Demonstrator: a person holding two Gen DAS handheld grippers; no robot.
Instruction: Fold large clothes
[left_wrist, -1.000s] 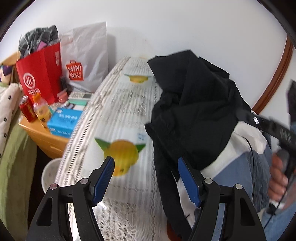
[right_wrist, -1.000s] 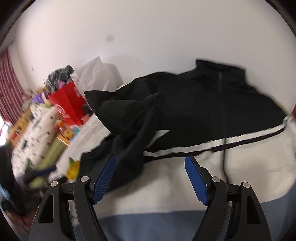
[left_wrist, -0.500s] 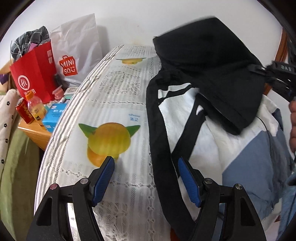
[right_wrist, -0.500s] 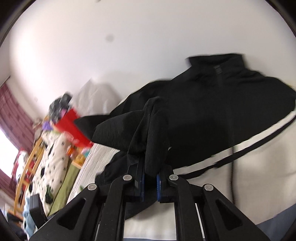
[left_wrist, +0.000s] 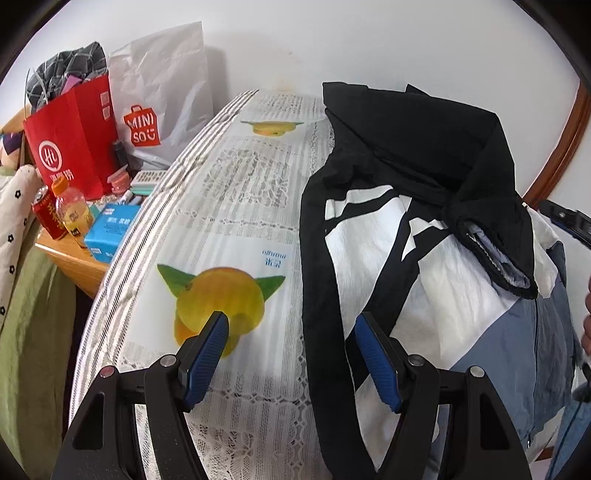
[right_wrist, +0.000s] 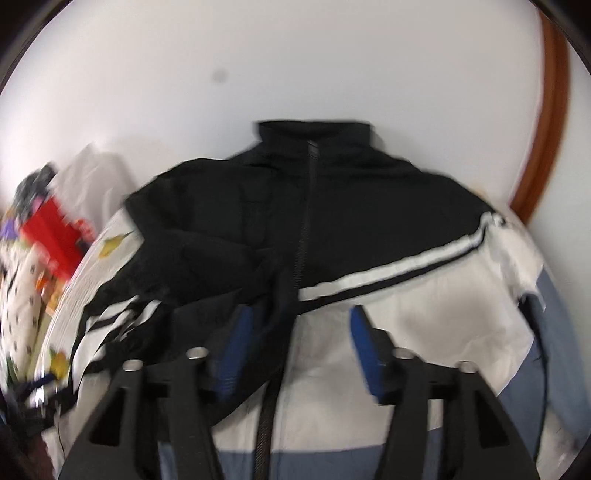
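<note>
Two grippers hover over a jacket (right_wrist: 369, 221) in black, white and grey-blue that lies spread on a table (left_wrist: 236, 229) against the wall, collar toward the wall and zip closed. The left gripper (left_wrist: 291, 354) stands with its blue pads apart and nothing pressed between them, over the jacket's black sleeve (left_wrist: 321, 332), which runs along the lace tablecloth printed with oranges. The right gripper (right_wrist: 299, 354), blurred, has just been opening; its pads are parted above the zip, with dark cloth lying between them but not pinched. Beside the table, a white bag (left_wrist: 162, 96) reads "MINISO" in red, a red bag (left_wrist: 70, 140) carries a round white "Ht" mark, and a blue box (left_wrist: 110, 230) bears small writing too fine to read
</note>
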